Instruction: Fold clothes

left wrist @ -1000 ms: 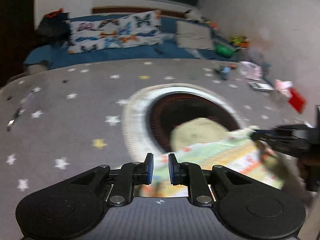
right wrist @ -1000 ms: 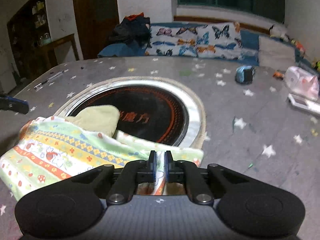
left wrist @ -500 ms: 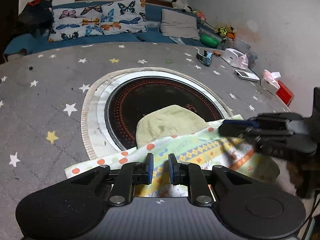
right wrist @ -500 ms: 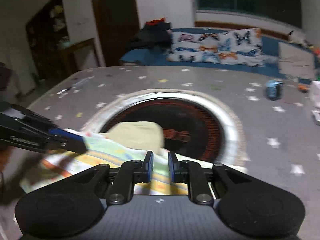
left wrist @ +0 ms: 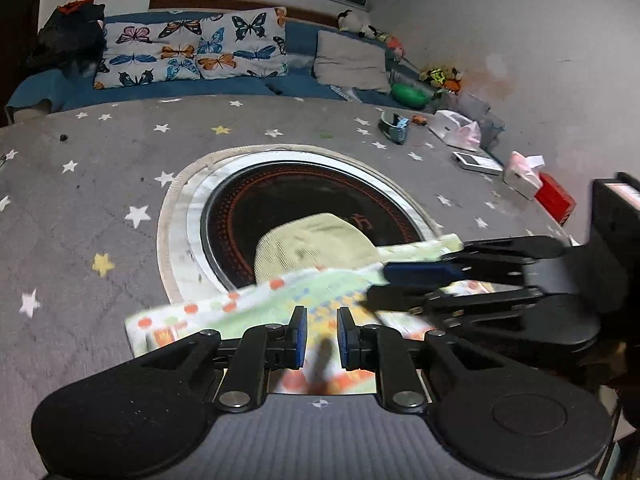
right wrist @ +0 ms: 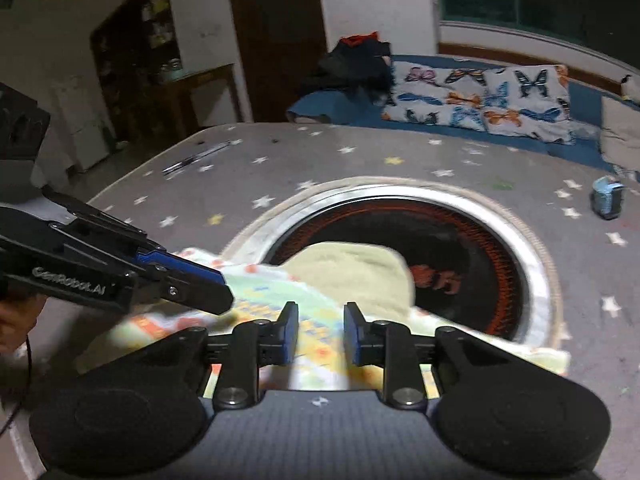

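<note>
A grey star-print desk (left wrist: 100,200) carries a patterned garment (left wrist: 248,308), tape dispenser (left wrist: 394,128), tissue box (left wrist: 520,174) and pen (right wrist: 192,158).

On the side of your left gripper (right wrist: 224,298), where it reaches in from nine o'clock of the right wrist view, you can read pale lettering that looks like "CenRobot.AI", though the blur leaves some letters unsure. On the black round plate (right wrist: 460,248) set into the table there are red characters at about four o'clock of the disc in the right wrist view, beside the yellow cloth (right wrist: 360,276); you cannot read them. A red stroke of the same marking (left wrist: 362,222) shows in the left wrist view, also unreadable.
</note>
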Demonstrator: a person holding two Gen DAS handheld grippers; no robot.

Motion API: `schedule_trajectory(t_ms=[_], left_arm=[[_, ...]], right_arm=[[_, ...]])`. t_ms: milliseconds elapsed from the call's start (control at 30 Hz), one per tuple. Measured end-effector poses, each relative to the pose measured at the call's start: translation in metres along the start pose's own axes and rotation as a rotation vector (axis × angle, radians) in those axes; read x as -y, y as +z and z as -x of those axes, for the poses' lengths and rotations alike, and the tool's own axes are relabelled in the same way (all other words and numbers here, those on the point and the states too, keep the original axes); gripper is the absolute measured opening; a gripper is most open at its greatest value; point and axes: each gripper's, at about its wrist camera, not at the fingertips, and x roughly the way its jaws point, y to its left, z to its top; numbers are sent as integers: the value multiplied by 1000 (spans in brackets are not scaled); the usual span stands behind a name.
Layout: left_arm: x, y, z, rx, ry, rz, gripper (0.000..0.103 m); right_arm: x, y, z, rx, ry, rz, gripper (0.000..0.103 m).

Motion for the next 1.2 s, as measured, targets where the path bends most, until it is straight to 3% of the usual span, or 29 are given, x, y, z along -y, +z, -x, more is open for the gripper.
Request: schedule_trajectory(t_ms=[133, 400, 733, 1000, 1200], left_arm=[[7, -22, 11, -15, 5, -19, 18], [10, -58, 31, 1, 23, -33, 18], [-2, -75, 47, 29, 50, 28, 18], [-8, -74, 52, 42, 53, 69, 18], [-19, -64, 43, 47, 81, 90, 18]], right_arm=[[-12, -7, -9, -35, -9, 38, 24], [-44, -16, 29, -20, 59, 120, 25], [-78, -49, 47, -17, 58, 229, 25], [-69, -53, 49, -16, 73, 165, 25], [-39, -60, 66, 10, -18, 63, 25]])
